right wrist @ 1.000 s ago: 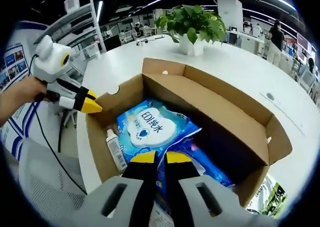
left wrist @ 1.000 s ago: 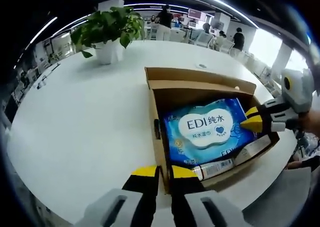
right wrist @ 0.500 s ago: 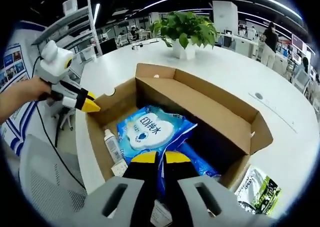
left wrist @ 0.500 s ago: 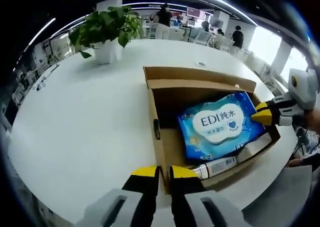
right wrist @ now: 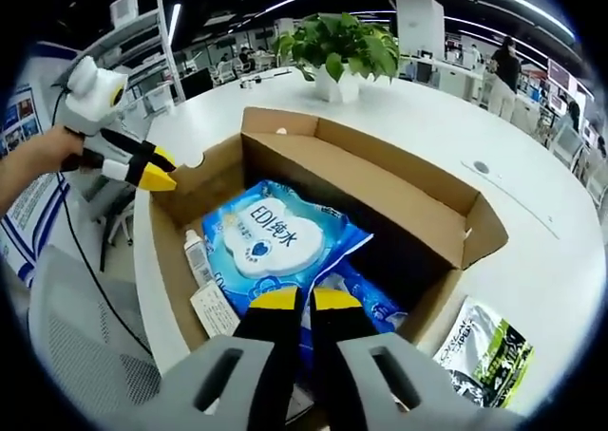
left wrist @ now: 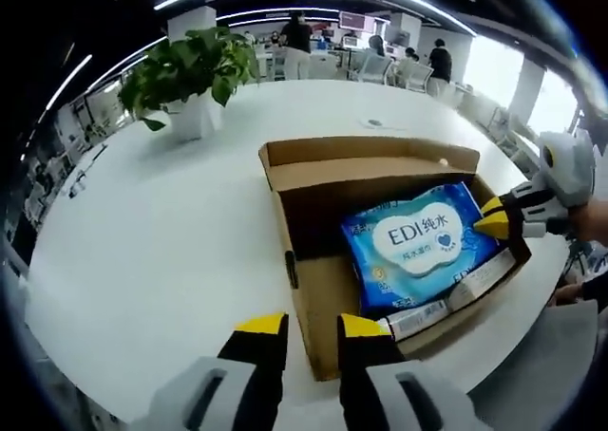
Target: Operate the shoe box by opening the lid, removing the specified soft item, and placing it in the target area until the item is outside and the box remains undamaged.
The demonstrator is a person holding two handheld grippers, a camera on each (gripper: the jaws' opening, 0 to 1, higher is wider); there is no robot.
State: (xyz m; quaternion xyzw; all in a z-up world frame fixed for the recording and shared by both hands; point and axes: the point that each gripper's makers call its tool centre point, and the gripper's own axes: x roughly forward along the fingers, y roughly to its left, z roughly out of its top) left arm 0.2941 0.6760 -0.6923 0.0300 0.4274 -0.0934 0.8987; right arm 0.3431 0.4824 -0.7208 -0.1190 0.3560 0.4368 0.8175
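An open brown cardboard shoe box (left wrist: 316,293) (right wrist: 380,189) lies on a white table, its lid folded back. Inside is a blue EDI wet-wipes pack (left wrist: 423,241) (right wrist: 266,241). My right gripper (right wrist: 306,303) is shut on the pack's near edge; in the left gripper view the right gripper (left wrist: 494,224) meets the pack's right end. A second blue pack (right wrist: 375,303) lies underneath. My left gripper (left wrist: 312,327) stands at the box's near corner, jaws parted; in the right gripper view the left gripper (right wrist: 157,177) sits by the box's left corner.
A white tube (left wrist: 413,315) (right wrist: 197,257) and a white card (right wrist: 217,308) lie along the box's near wall. A potted plant (left wrist: 185,70) (right wrist: 332,46) stands farther back on the table. A green-and-white packet (right wrist: 484,341) lies beside the box. A grey chair (right wrist: 76,336) is at the table's edge.
The wipes pack has slid toward the right gripper's end of the box. My left jaws have parted wider at the box corner. Both views shifted slightly.
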